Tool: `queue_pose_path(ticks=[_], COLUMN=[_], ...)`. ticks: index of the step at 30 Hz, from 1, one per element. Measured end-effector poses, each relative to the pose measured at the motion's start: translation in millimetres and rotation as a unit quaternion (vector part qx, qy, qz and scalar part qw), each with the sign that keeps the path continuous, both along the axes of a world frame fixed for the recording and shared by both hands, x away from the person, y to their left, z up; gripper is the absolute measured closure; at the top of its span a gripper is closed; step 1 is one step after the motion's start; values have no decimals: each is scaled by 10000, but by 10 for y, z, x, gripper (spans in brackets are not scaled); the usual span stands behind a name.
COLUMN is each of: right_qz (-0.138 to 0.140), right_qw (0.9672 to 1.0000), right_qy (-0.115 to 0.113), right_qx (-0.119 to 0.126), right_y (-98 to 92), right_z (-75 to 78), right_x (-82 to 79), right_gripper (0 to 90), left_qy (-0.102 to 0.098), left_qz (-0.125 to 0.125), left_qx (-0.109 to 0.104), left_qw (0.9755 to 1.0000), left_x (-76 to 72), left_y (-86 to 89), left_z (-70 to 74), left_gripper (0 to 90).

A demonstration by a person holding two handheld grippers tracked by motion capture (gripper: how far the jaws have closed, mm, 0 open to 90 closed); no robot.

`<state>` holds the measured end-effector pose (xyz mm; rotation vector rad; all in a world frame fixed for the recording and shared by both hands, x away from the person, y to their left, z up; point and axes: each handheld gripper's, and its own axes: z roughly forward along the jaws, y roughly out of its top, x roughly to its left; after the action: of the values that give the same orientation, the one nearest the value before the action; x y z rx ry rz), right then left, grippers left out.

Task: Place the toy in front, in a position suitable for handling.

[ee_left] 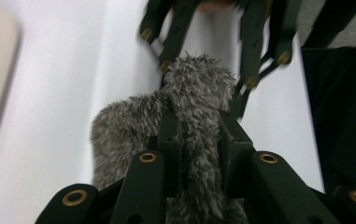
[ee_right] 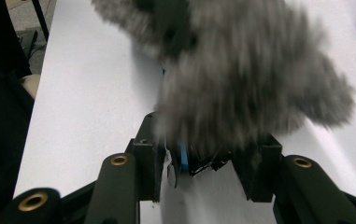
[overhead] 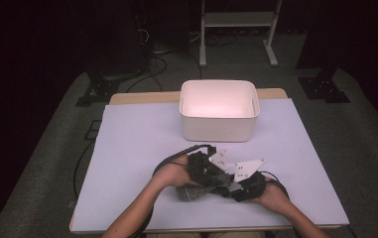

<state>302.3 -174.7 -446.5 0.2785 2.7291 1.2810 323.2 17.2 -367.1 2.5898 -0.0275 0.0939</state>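
The left hand-held gripper was clenched on a strip of the grey furry thing, its jaws pressing the fur between them, while the right hand-held gripper gripped the same grey furry thing at its other end, where something small and blue sat between the jaws. The fur lay low over the near part of the white-covered desk, held between both hands, well short of the white bin that stood at the desk's far side.

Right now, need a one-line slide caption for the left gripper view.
Left gripper clamped on a grey furry object over the white table, right gripper gripping its far end.
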Motion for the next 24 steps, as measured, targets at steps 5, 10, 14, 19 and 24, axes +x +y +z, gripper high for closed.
queue_pose_path(ticks=[5, 10, 14, 19, 24], right_qz=[11, 47, 38, -93, 26], right_qw=[10000, 10000, 10000, 9999, 10000], right_qy=[4, -52, -39, 91, 72], right_qx=[-3, -8, -7, 39, 6], right_y=[-2, 3, 2, 30, 145], right_z=[-2, 0, 0, -1, 12], right_x=[1, 0, 1, 44, 96], right_gripper=[558, 559, 558, 434, 432], left_qy=[16, 104, 85, 139, 152], left_qz=[375, 674, 851, 853, 825], left_qx=[31, -106, -140, -179, -191], left_qw=[9993, 9976, 9962, 9961, 9963], left_x=[56, 74, 64, 76, 111], left_y=[343, 687, 836, 860, 788], left_z=[3, 9, 18, 5, -6], left_gripper=[747, 745, 740, 740, 740])
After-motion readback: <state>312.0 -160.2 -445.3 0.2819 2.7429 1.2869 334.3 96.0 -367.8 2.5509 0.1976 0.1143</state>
